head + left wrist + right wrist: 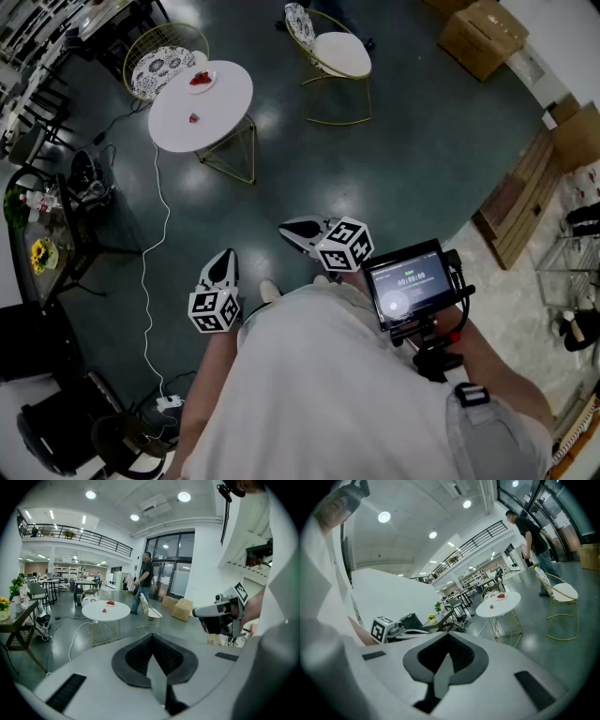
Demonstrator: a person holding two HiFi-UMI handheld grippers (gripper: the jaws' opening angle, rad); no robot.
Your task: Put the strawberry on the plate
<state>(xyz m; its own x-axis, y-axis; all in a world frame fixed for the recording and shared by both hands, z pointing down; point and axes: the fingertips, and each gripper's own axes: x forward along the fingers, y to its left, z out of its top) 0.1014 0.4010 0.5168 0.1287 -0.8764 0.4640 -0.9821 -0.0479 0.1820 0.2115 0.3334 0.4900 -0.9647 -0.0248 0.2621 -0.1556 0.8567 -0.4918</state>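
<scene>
Your left gripper [227, 255] is held low in front of your body, its nose tipped gently down toward the glossy dark floor [394, 159]. Its two black ribbed pads [136, 658] are pressed together with nothing between them. Your right gripper [285, 228] sits just beside it and is held closer to level. In the head view it points across to the left. Its jaws are also closed and empty. A black screen [410, 281] rides behind it, near your right hand.

Both grippers are well apart from the round white worktop [230, 103], a smooth disc on thin gold wire legs. The small red strawberry [193, 118] lies on the bare top, a little to your side of the worktop's middle. The small white plate [202, 80] sits apart from it, toward the far edge, and already carries something red.

Behind that far edge stands a gold wire chair with a patterned cushion [164, 61]. A gold wire chair with a plain white seat [339, 52] stands off to the right.
</scene>
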